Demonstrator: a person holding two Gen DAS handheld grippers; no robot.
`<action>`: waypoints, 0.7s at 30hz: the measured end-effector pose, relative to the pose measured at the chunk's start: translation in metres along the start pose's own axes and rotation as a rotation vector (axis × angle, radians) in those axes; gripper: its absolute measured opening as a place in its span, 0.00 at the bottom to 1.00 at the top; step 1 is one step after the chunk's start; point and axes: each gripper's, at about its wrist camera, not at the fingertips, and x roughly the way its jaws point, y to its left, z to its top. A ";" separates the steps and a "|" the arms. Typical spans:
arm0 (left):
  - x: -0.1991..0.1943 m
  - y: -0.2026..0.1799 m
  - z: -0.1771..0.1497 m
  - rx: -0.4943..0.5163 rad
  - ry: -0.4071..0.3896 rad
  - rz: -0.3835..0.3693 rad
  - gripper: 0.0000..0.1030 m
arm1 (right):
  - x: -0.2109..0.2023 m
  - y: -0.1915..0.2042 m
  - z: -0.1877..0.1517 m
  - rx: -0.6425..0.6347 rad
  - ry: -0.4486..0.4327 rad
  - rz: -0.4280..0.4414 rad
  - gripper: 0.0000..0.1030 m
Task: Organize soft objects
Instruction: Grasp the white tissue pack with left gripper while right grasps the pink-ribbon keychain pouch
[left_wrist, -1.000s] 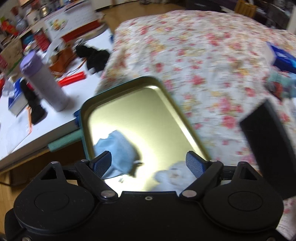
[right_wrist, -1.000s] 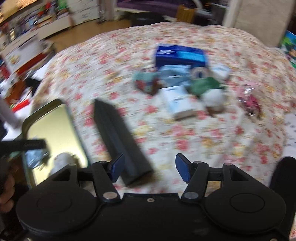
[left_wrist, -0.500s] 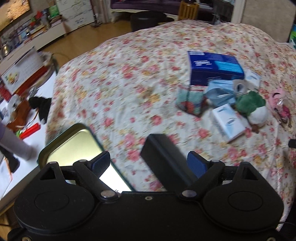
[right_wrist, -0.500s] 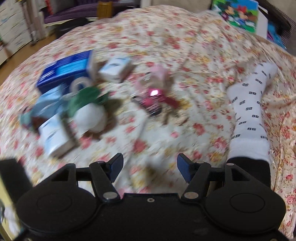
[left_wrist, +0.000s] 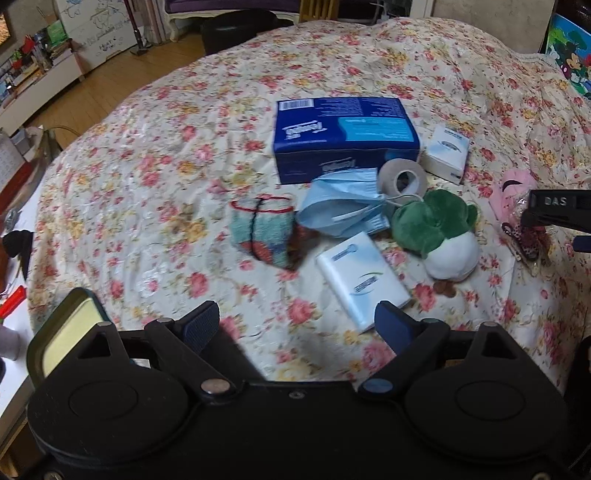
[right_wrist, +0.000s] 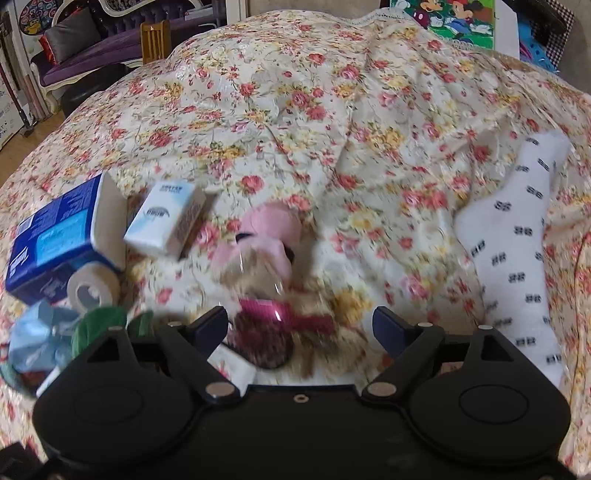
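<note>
Bed (left_wrist: 155, 155) under a cream floral cover, creased toward the far side. Wooden floor and white shelving off to the left; a cartoon poster (right_wrist: 461, 18) stands behind the bed.

Clustered mid-bed: blue tissue box (left_wrist: 345, 138), tape roll (left_wrist: 402, 178), blue face mask (left_wrist: 341, 210), knitted sock (left_wrist: 264, 230), green-and-white plush (left_wrist: 439, 232), two white tissue packs (left_wrist: 364, 282) (left_wrist: 445, 153). Pink plush (right_wrist: 266, 236) lies just beyond the right tongs (right_wrist: 301, 330); a white patterned sock (right_wrist: 517, 251) lies well apart to the right.

Left tongs (left_wrist: 297, 323) spread wide, holding nothing, above bare cover. Right tongs likewise wide apart, empty. Gold tray (left_wrist: 62, 332) at the bed's near-left edge.
</note>
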 end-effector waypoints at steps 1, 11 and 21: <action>0.004 -0.003 0.002 -0.001 0.007 -0.012 0.89 | 0.004 0.001 0.002 -0.001 0.003 0.005 0.85; 0.047 -0.031 0.012 -0.008 0.067 -0.045 0.91 | 0.035 -0.008 -0.002 0.044 0.125 0.081 0.68; 0.075 -0.044 0.019 -0.056 0.105 0.009 0.83 | 0.011 -0.025 -0.009 0.065 0.056 0.086 0.68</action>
